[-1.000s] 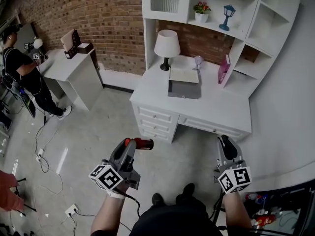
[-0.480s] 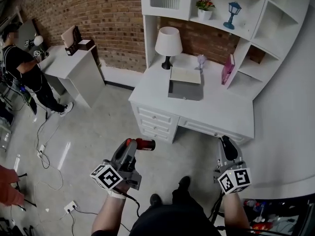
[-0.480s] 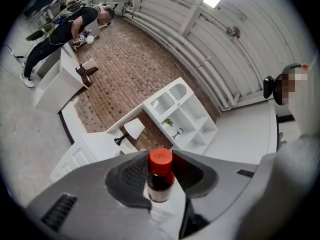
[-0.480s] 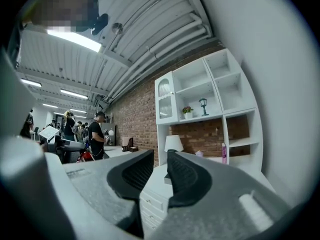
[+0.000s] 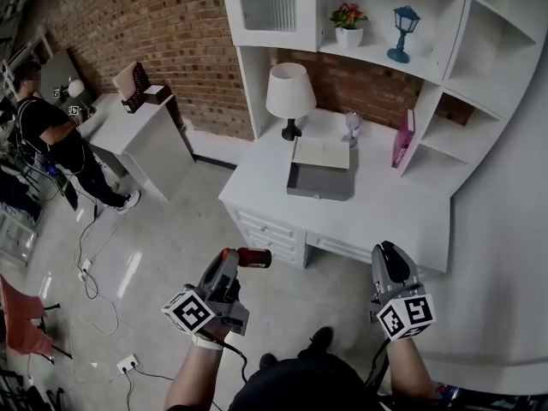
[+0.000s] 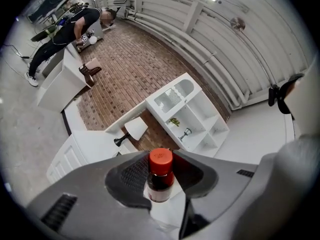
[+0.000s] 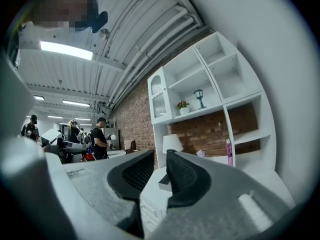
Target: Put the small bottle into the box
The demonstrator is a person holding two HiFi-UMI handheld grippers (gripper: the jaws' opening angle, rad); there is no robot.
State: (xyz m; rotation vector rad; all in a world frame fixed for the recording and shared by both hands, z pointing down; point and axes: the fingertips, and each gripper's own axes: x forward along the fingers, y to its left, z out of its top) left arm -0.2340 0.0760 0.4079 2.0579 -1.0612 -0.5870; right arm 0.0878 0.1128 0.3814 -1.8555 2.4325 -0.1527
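Small bottle [image 5: 255,258], one in number, dark with a red cap, is clamped between the two fingers of my left gripper [image 5: 233,258]; it sits out over the floor, in front of the table [image 5: 385,205] and well apart from it; the left gripper view shows the bottle [image 6: 160,176] upright between the pads, cap outward. My right gripper [image 5: 387,252] is held near the table's front edge; its two fingers [image 7: 182,176] are closed down to a thin slit with nothing between them. One grey box [image 5: 318,192] stands open on the table, lid back; near it are one white lamp [image 5: 289,92] and one pink book [image 5: 401,139]. One person [image 5: 47,131] stands at a second table [image 5: 128,125] far left.
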